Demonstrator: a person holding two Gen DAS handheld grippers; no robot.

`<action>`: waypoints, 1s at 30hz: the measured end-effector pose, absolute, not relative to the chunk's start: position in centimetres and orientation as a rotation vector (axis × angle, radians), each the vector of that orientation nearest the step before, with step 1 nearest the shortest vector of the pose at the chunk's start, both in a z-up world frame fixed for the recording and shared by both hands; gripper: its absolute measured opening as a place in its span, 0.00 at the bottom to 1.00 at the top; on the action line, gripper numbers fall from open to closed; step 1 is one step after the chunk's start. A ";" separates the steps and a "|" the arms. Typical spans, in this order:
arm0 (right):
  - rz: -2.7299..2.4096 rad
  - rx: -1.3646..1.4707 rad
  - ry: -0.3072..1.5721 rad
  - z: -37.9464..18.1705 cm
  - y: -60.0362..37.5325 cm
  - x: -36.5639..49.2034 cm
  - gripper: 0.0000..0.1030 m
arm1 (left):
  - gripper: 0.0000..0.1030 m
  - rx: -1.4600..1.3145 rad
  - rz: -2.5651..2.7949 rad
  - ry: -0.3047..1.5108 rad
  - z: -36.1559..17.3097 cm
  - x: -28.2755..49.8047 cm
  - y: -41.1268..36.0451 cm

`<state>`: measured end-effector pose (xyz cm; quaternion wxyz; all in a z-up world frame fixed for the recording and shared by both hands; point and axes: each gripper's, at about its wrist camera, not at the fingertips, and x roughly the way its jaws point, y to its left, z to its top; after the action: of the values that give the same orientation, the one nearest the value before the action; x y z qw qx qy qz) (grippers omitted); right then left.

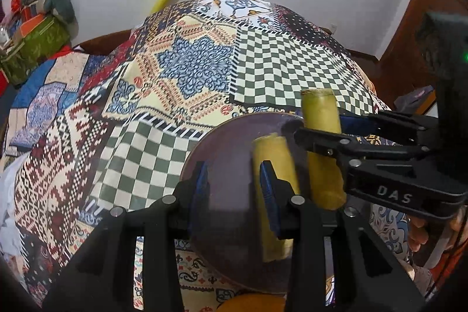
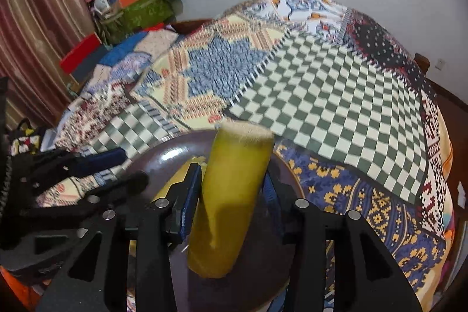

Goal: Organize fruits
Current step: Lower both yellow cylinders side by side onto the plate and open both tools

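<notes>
A dark purple round plate (image 1: 231, 165) lies on a patchwork bedspread. One yellow-green sugarcane piece (image 1: 278, 165) lies on the plate beside my left gripper's right finger. My left gripper (image 1: 234, 192) is open and empty over the plate. My right gripper (image 2: 231, 192) is shut on a second sugarcane piece (image 2: 231, 195) and holds it just above the plate (image 2: 163, 163). In the left wrist view the right gripper (image 1: 318, 133) comes in from the right, holding that piece (image 1: 321, 148). The left gripper (image 2: 117, 168) shows at the left of the right wrist view.
An orange fruit (image 1: 251, 303) peeks out at the bottom edge, near the plate. The patterned bedspread (image 1: 187, 72) covers the bed. A green bag with clutter (image 1: 38, 46) sits at the far left, by the white wall. A hand (image 1: 421, 233) shows at the right.
</notes>
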<state>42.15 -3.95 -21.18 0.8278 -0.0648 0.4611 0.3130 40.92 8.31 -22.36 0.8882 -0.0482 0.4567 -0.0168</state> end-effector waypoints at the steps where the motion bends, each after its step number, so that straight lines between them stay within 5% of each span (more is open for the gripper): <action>1: 0.664 -0.143 0.983 -21.4 -3.9 42.2 0.40 | 0.36 -0.105 -0.032 0.949 -22.4 40.7 8.5; 30: 0.634 -0.162 0.740 -12.8 -8.7 31.0 0.40 | 0.37 -0.089 -0.025 0.811 -14.7 30.5 7.5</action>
<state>31.00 -8.65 -12.82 0.8805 -0.0776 0.3550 0.3043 30.55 7.50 -14.67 0.9179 -0.0431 0.3942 -0.0122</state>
